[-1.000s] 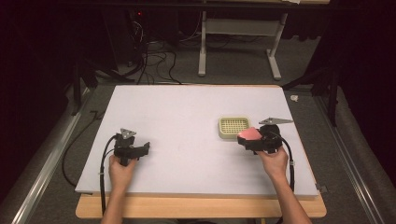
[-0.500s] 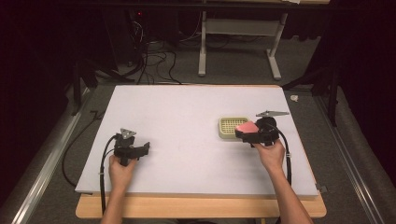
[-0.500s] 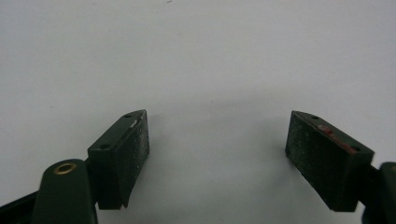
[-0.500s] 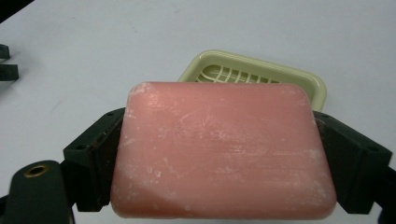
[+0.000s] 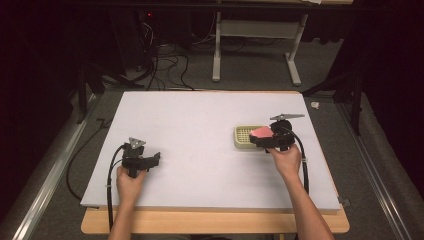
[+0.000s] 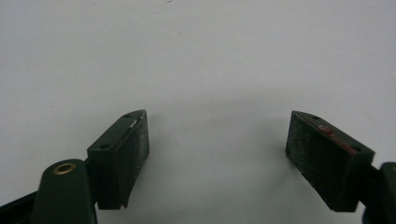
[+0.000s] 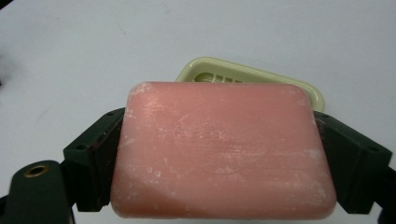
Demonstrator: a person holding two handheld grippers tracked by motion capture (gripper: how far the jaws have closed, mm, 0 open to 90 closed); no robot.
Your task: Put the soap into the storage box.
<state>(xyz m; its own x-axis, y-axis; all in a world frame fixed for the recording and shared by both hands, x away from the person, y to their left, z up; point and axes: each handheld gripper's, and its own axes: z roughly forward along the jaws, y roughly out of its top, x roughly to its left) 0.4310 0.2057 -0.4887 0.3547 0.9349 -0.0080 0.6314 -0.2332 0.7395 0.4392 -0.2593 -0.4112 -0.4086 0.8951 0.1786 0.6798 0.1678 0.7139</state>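
A pink bar of soap [image 7: 222, 149] sits flat between the two black jaws of my right gripper [image 7: 219, 154], which press on its short sides. In the high view the soap [image 5: 261, 132] hangs over the right edge of a pale yellow slotted soap dish [image 5: 245, 136], with the right gripper [image 5: 265, 138] just behind it. From the right gripper view the dish [image 7: 243, 77] shows beyond the bar. My left gripper [image 5: 152, 160] rests low on the white board at the front left. Its jaws stand wide apart in the left gripper view [image 6: 217, 154], with bare board between them.
The white board [image 5: 200, 125] covers most of the wooden table [image 5: 215, 222]. Cables [image 5: 107, 185] trail from both grippers toward the front edge. Beyond the board's far edge stand a table frame [image 5: 255, 55] and loose wires on the dark floor.
My right gripper has carried the soap to the left, from beside the dish to over its right edge. The left gripper has stayed where it was.
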